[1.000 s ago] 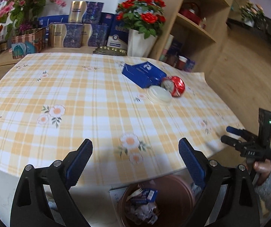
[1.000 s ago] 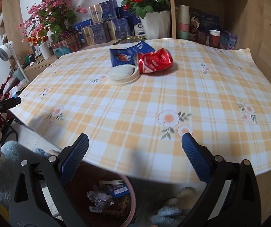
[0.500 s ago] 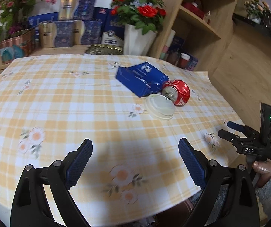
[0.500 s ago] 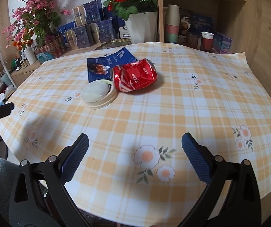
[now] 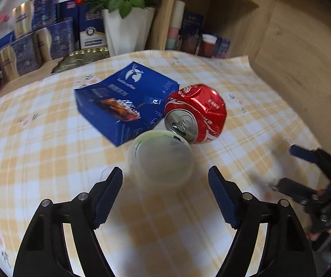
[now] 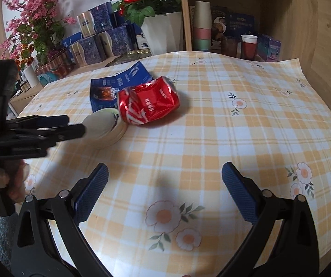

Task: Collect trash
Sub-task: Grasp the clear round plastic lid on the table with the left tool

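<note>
Closing left claw (image 5: 165,191) around blurred lid (image 5: 160,159), right claw (image 6: 165,198) apart, can (image 6: 149,103) hiding box.

Crushed red can (image 5: 197,113) – blue box (image 5: 124,99) – white lid (image 5: 160,159), touching.

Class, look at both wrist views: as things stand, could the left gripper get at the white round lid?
Probably yes. The left gripper faces the white round lid directly, jaws closing, pads not yet touching it, bare tablecloth between; the crushed red can sits behind.

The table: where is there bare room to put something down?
The checked cloth right of the crushed red can is bare, as is the near edge. It is crowded where can, blue box and white lid cluster.
</note>
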The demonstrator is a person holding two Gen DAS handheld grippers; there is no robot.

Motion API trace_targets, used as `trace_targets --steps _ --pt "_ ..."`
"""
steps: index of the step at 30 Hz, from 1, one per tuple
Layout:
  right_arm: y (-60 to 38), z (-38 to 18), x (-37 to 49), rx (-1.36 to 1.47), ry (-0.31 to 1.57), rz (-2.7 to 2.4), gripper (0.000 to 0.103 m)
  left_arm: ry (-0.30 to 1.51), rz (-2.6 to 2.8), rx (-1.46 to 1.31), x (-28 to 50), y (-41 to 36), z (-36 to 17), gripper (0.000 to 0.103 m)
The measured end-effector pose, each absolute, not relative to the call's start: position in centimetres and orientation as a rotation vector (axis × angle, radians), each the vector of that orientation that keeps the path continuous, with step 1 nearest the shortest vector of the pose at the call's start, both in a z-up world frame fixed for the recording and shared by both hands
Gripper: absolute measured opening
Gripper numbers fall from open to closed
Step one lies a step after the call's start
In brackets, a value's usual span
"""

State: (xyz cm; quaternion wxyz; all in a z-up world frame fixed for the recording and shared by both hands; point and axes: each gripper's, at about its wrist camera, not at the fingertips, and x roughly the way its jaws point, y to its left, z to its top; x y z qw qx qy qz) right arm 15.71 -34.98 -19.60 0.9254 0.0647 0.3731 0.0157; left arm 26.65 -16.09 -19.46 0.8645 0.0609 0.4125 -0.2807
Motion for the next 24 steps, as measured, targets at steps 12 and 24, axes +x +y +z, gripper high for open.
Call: trace_targets --steps 12,24 --pt "-36.3 -19.5 18.7 0.127 0.748 0.041 0.097 0.853 -0.572 0.205 28.3 -17.8 -21.0 0.062" --pt "-32.1 -18.4 26.0 0.047 0.733 0.126 0.075 0.884 -0.564 0.06 28.0 -13.9 -20.0 0.004"
